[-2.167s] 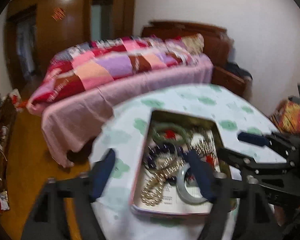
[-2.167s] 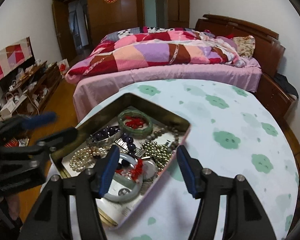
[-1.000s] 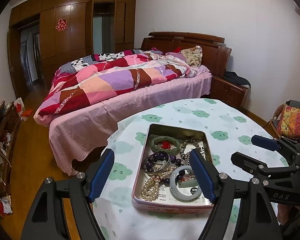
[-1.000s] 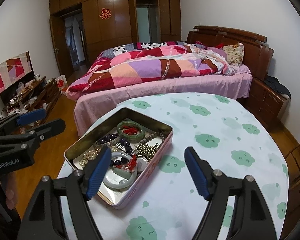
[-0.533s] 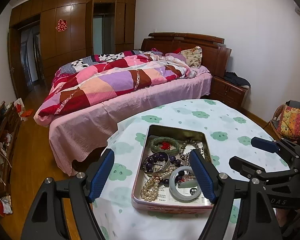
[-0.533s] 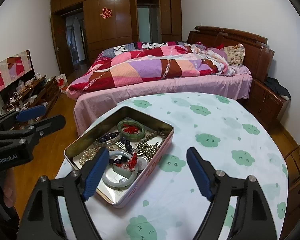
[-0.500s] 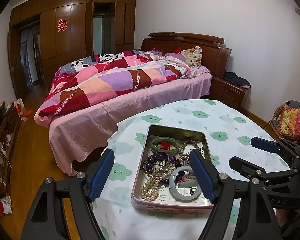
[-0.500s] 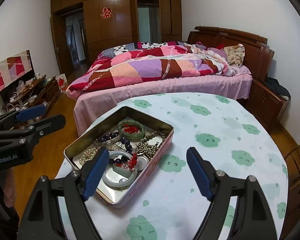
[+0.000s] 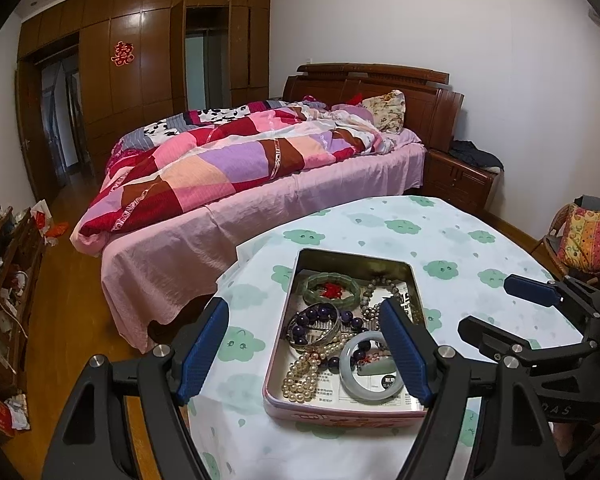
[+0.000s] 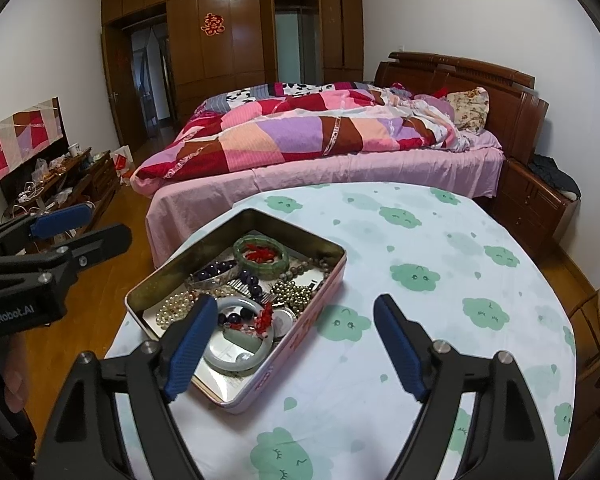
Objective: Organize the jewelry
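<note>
Both grippers hold off above the open jewelry tin; scene unchanged from half a second ago.

The left gripper (image 9: 304,350) and right gripper (image 10: 296,344) remain with jaws spread wide, empty. The pink tin (image 10: 320,312) sits on the near left part of the cloud-print tablecloth (image 10: 440,248), holding a green bangle (image 9: 331,288) at the far end, purple beads (image 9: 316,318), a pearl strand (image 9: 302,376) and a pale bangle (image 9: 370,366) nearest.

The tin's (image 9: 342,410) near corner hides behind the left gripper's fingers (image 9: 404,354); print on its paper lining (image 9: 380,398) is probably too small to read.
</note>
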